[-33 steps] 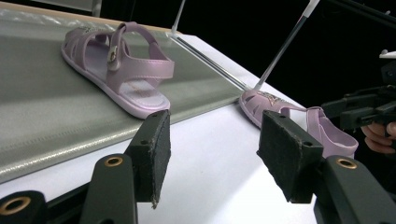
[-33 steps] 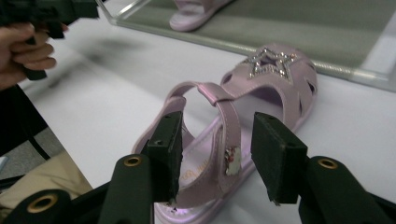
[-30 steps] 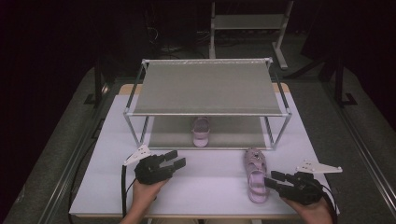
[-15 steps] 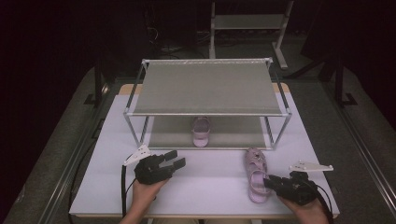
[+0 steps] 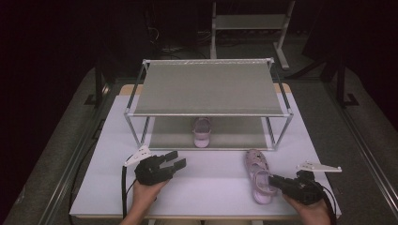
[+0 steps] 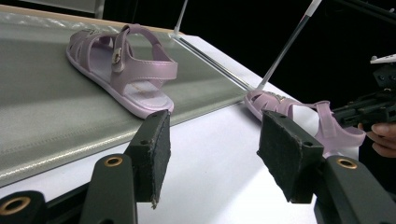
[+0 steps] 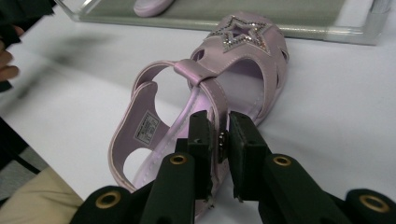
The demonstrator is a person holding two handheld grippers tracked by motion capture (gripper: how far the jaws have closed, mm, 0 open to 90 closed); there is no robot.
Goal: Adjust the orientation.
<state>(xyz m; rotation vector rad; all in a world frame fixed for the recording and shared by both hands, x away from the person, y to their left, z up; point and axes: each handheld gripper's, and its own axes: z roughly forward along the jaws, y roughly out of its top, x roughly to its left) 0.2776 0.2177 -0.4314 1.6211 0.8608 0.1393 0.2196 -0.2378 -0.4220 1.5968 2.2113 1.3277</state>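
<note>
A lilac sandal [image 5: 202, 132] lies on the lower shelf of a metal rack [image 5: 206, 89]; the left gripper view looks at this sandal [image 6: 121, 65] from its side. Its mate [image 5: 256, 174] rests on the white table in front of the rack's right leg, with a star on its toe [image 7: 243, 37]. My right gripper [image 5: 276, 181] is shut on this sandal's heel strap, and its pads [image 7: 201, 135] pinch the strap by the buckle. My left gripper [image 5: 173, 163] stands open at the front left with nothing between its pads [image 6: 156, 151].
The rack's top shelf [image 5: 206, 86] is bare grey mesh. The white table [image 5: 211, 176] has free surface between the two grippers. In the left gripper view the table sandal [image 6: 303, 116] and the other hand's gripper [image 6: 373, 109] sit at the far right.
My right gripper has slid left toward the table sandal's heel and shut on its strap. The left gripper and both sandals have stayed in place.
</note>
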